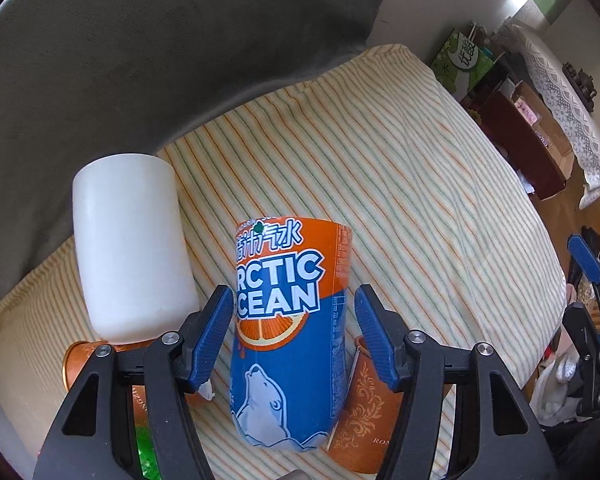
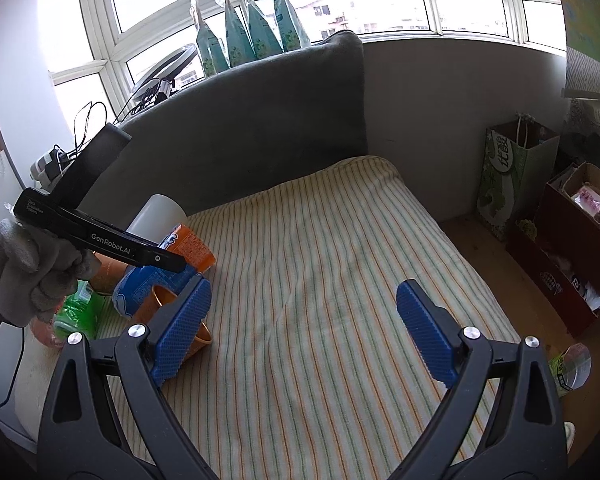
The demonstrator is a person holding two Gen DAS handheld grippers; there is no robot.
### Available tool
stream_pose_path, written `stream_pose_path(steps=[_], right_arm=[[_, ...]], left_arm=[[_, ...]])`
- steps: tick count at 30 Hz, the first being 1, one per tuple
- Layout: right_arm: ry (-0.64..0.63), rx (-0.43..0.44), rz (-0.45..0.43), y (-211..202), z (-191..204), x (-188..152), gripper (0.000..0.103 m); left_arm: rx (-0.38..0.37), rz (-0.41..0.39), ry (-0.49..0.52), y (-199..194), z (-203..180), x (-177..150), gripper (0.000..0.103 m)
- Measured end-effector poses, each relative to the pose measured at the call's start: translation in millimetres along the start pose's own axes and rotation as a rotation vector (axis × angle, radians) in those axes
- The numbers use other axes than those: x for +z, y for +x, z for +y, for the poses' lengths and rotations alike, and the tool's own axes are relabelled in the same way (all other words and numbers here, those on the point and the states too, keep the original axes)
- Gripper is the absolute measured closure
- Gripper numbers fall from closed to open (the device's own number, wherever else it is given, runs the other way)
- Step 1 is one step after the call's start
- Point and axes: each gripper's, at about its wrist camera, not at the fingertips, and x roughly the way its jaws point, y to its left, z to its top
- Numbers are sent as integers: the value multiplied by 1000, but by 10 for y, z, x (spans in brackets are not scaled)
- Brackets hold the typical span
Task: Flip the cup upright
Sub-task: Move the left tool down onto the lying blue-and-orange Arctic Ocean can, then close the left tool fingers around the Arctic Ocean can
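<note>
A blue and orange "Arctic Ocean" cup (image 1: pixel 288 332) lies on its side on the striped cushion (image 1: pixel 400 184), its bottom end toward the camera. My left gripper (image 1: pixel 294 328) is open with its blue pads on either side of the cup, a gap showing on both sides. The cup also shows in the right wrist view (image 2: pixel 168 268) under the left gripper's body. My right gripper (image 2: pixel 304 328) is open and empty above the bare cushion (image 2: pixel 320 280).
A white cup (image 1: pixel 130 244) lies left of the blue cup. Copper-coloured cups (image 1: pixel 364 408) lie beside and under it. A green bottle (image 2: pixel 78 310) lies at the cushion's left edge. A grey sofa back (image 2: pixel 240 132) stands behind. Bags and boxes (image 2: pixel 572 240) stand on the floor at right.
</note>
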Motion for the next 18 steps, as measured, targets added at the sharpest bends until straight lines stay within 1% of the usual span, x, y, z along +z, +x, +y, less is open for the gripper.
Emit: stream_pose_path(steps=[2, 4, 5, 10, 18], right_arm=[[5, 0, -1, 0, -5, -7, 7], [10, -1, -3, -6, -13, -13, 7], [12, -2, -5, -9, -24, -13, 7], [26, -8, -11, -24, -72, -16, 7], [31, -4, -9, -27, -85, -35, 7]], left_arm=[[22, 11, 18, 29, -24, 2, 41], [24, 17, 19, 51, -18, 8, 41], [23, 20, 14, 63, -8, 10, 43], [31, -3, 4, 30, -8, 11, 47], [24, -47, -12, -144, 10, 5, 47]])
